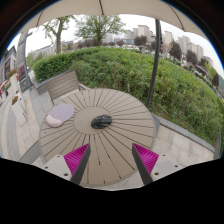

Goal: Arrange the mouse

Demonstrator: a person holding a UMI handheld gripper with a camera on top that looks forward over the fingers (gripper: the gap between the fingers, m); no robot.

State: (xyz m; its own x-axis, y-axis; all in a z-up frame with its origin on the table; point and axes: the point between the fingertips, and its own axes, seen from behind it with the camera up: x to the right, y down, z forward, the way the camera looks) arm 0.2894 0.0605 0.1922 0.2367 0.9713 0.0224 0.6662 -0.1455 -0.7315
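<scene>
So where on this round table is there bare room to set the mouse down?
The round slatted wooden table is bare between the dark computer mouse and the open jaws of the gripper, and across its half beyond the right jaw. The tight spot is between the mouse and the grey oval mouse pad beside it.

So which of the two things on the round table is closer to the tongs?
The dark mouse, near the table's middle, ahead of the open tongs; the pale grey mouse pad lies farther off.

no readable text, labels, brands, numbers or signs on anything
</scene>
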